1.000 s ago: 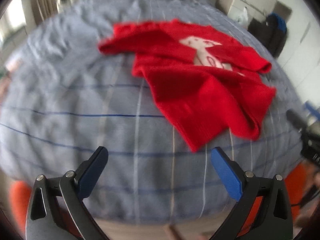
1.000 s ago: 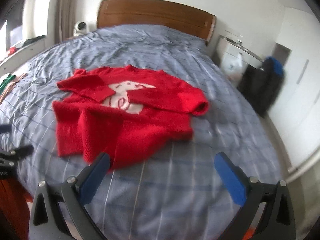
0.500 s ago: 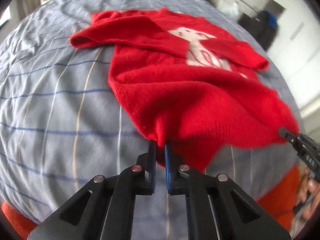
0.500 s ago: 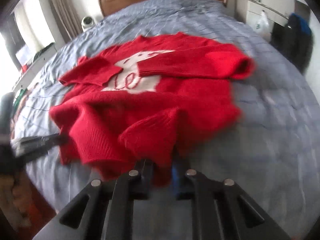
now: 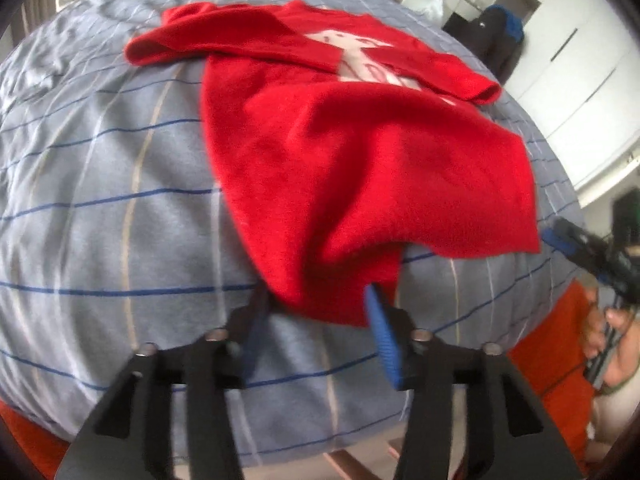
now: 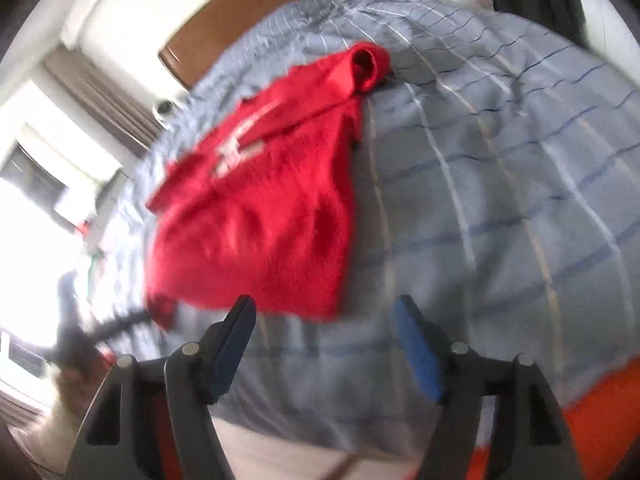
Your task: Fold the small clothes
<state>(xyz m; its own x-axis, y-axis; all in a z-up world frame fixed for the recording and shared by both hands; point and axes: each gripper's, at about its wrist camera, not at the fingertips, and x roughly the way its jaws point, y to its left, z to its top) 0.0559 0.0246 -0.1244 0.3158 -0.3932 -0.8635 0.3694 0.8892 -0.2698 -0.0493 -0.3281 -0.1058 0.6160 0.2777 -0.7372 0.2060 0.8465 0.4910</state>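
Observation:
A red sweater [image 5: 360, 152] with a white print lies on the blue-striped bedcover [image 5: 100, 200], sleeves folded across its chest. Its near hem corner sags between the fingers of my left gripper [image 5: 316, 314], whose jaws are opening; the pads stand apart from the cloth. In the blurred right wrist view the sweater [image 6: 260, 220] is spread ahead, its lower edge just beyond the tips of my right gripper [image 6: 324, 326]. That gripper's jaws are opening too, with only bedcover [image 6: 500, 180] between them. The right gripper [image 5: 588, 248] also shows at the sweater's far hem corner.
A wooden headboard [image 6: 260, 12] closes the far end of the bed. White wardrobes [image 5: 568, 72] and a dark bag [image 5: 496, 36] stand to the right. Orange fabric [image 5: 548, 344] lies below the bed's near edge. A person's hand [image 5: 612, 320] holds the other tool.
Both grippers went from wide open to shut on the sweater's hem corners, and now stand apart again with the hem let go. The right view has rolled and dropped lower.

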